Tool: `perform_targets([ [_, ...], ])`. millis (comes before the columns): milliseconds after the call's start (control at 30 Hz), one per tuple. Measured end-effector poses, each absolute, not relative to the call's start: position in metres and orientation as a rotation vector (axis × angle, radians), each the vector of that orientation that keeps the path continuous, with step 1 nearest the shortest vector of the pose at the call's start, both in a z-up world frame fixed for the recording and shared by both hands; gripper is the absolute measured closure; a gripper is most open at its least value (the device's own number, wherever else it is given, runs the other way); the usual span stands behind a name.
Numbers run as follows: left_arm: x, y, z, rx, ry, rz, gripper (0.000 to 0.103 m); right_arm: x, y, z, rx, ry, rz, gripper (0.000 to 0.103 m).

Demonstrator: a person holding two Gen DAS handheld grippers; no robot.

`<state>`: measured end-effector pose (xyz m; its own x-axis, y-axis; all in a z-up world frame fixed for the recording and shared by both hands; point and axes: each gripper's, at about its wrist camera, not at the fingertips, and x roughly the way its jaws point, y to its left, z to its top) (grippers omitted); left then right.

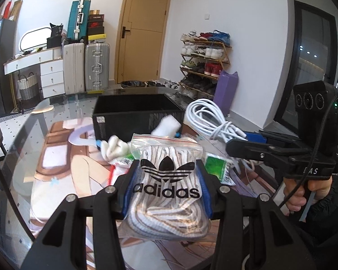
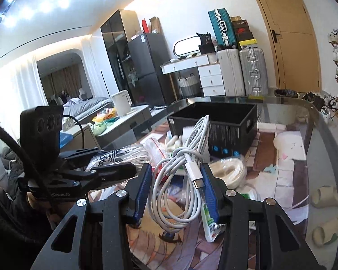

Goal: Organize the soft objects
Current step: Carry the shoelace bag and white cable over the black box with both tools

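Note:
My left gripper (image 1: 166, 180) is shut on a clear zip bag (image 1: 166, 171) with a black adidas logo and striped laces inside, held above the table. My right gripper (image 2: 175, 180) is shut on a coiled white charging cable (image 2: 187, 153), whose plug lies against the right blue pad. The loops hang down between the fingers. From the left wrist view the right gripper (image 1: 236, 141) is at the right with the cable (image 1: 214, 117) sticking out. From the right wrist view the left gripper (image 2: 106, 159) and the zip bag (image 2: 124, 153) are at the left. A black open box (image 1: 137, 110) stands behind both.
On the glass table (image 1: 56, 117) with its printed mat lie a white knitted bundle (image 1: 115, 148), green packets (image 1: 216, 168), a white pad (image 1: 166, 123) and a bagged coil of white cord (image 2: 227, 171). Suitcases, a shoe rack and a door stand beyond the table.

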<state>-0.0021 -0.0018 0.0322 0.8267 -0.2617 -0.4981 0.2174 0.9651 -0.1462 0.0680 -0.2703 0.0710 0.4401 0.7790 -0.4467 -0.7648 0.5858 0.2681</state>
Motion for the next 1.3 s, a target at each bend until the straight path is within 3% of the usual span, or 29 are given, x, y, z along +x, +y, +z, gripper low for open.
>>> perform_targets([
  [733, 0.051, 0.046, 0.069, -0.158, 0.46, -0.119, 0.057, 0.114, -0.254, 0.122, 0.025, 0.551, 0.931, 0.059],
  [1300, 0.093, 0.058, 0.064, -0.199, 0.49, -0.093, 0.057, 0.163, -0.237, 0.133, 0.036, 0.585, 0.934, 0.059],
])
